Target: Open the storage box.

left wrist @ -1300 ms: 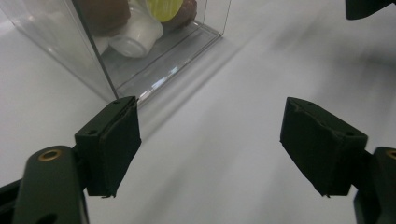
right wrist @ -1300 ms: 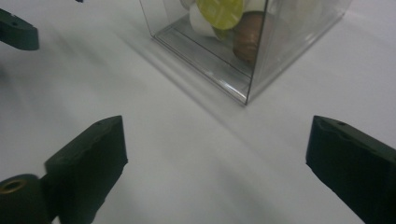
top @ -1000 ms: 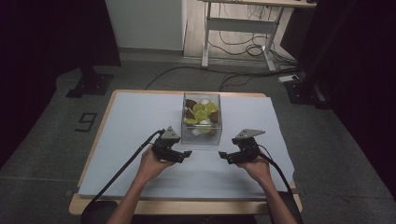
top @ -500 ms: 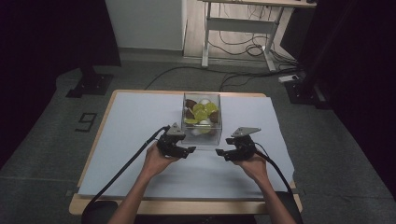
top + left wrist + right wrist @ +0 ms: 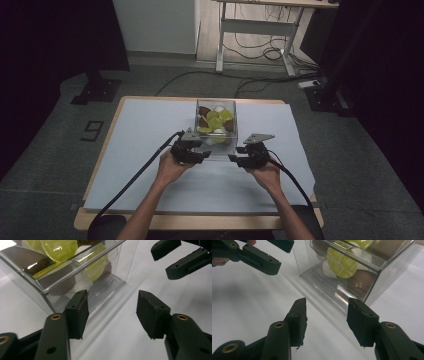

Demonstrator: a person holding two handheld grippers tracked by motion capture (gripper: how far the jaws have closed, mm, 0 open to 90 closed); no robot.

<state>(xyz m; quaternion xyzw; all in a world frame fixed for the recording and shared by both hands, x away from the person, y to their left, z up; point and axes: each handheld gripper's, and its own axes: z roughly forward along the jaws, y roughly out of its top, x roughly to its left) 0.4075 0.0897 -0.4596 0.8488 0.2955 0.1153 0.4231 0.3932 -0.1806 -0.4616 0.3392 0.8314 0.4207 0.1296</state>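
Both tongs are spread with nothing between the jaws. Left tongs (image 5: 202, 156) hover at the near left corner of the box (image 5: 216, 106), right tongs (image 5: 235, 159) at its near right corner, tips pointing toward each other across a small gap. In the left gripper view the left tongs (image 5: 112, 312) have one jaw just beside the box's (image 5: 75, 272) clear near wall, and the right tongs (image 5: 175, 257) show at the upper right. In the right gripper view the right tongs (image 5: 325, 320) stand just short of the box's (image 5: 362, 272) corner, with the left tongs (image 5: 262, 257) at the upper left.

The box sits on the white sheet (image 5: 140, 140) toward the far edge of the counter (image 5: 95, 165), near the middle. Bare sheet lies to the left, to the right and in front of the box. Behind it the sheet's far edge is close.

Pods (image 5: 215, 120) fill the box: yellow-green (image 5: 340, 263), brown (image 5: 359, 282) and white (image 5: 328, 268). Lower ones are partly hidden behind others and blurred by glare. Faint print on a green lid (image 5: 58, 248) is too small to read. Cables (image 5: 130, 182) trail from the tongs off the counter's near edge.
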